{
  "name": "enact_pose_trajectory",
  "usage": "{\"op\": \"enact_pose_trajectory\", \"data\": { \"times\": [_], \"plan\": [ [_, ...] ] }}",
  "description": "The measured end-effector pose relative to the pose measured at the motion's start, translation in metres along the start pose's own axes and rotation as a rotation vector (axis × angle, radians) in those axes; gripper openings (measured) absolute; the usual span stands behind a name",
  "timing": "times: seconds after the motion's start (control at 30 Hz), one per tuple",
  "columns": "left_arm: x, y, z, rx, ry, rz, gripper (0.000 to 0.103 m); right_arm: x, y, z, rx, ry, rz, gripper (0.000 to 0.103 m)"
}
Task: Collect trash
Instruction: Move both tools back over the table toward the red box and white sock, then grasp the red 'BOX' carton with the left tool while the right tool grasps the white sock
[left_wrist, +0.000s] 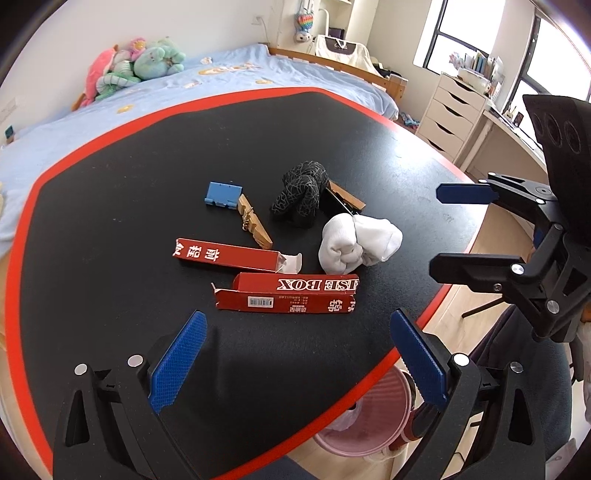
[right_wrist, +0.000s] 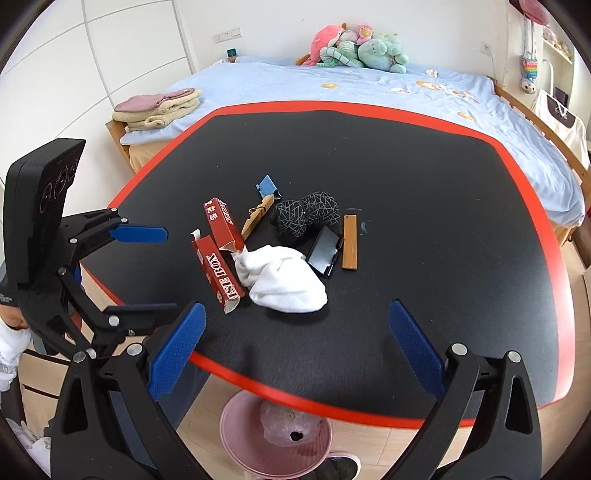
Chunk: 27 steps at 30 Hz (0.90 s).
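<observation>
Two torn red cardboard boxes lie on the black table: a near one marked "BOX" and a far one. My left gripper is open and empty, just short of the near box; it also shows in the right wrist view. My right gripper is open and empty, over the table's near edge; it also shows in the left wrist view. A pink trash bin with a plastic liner stands on the floor below the table edge.
On the table also lie a white sock bundle, a black patterned sock ball, a wooden clothespin, a blue clip, and a black case with a wooden strip. A bed stands behind.
</observation>
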<state>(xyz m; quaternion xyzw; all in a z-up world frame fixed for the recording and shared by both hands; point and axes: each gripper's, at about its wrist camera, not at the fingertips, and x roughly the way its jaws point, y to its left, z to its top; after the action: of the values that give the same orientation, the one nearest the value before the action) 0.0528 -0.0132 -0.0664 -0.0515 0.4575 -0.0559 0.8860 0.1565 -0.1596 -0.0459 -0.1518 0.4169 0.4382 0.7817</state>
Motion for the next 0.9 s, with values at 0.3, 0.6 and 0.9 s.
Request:
{"op": "enact_pose_trajectory", "data": {
  "times": [0.3,0.6,0.9],
  "plan": [
    [0.021,-0.003,0.003,0.000,-0.010,0.047,0.095,0.026,-0.003,0.010,-0.011,0.035,0.060,0.076],
    [0.030,-0.007,0.003,-0.007,-0.034,0.077,0.095,0.040,-0.002,0.011,-0.019,0.062,0.086,0.056],
    [0.028,-0.009,0.000,0.014,-0.056,0.089,0.088,0.042,-0.001,0.010,-0.020,0.066,0.096,0.035]
  ]
}}
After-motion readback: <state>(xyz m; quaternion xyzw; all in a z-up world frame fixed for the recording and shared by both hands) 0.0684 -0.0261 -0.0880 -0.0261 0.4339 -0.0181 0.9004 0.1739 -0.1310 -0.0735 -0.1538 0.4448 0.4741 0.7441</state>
